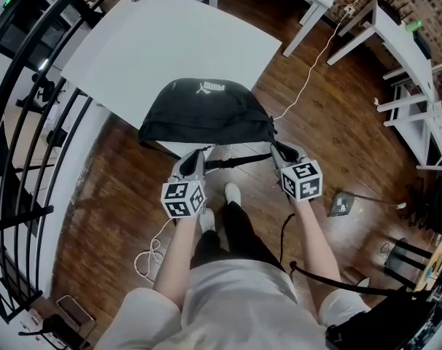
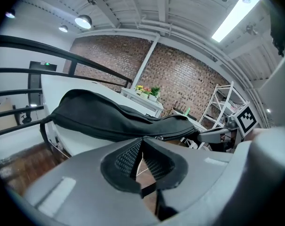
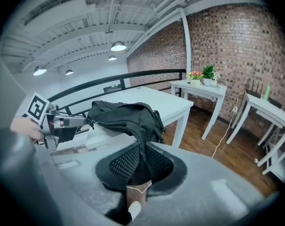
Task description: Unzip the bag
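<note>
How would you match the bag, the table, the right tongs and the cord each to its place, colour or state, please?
Things:
1. bag
2. table
3. right tongs
4. cord

Descriptions:
A. white, looped on the wooden floor
B. closed on the bag
C. black, lying at the table's near edge
D. white top, bearing the bag

Pairs: 1-C, 2-D, 3-B, 4-A
</note>
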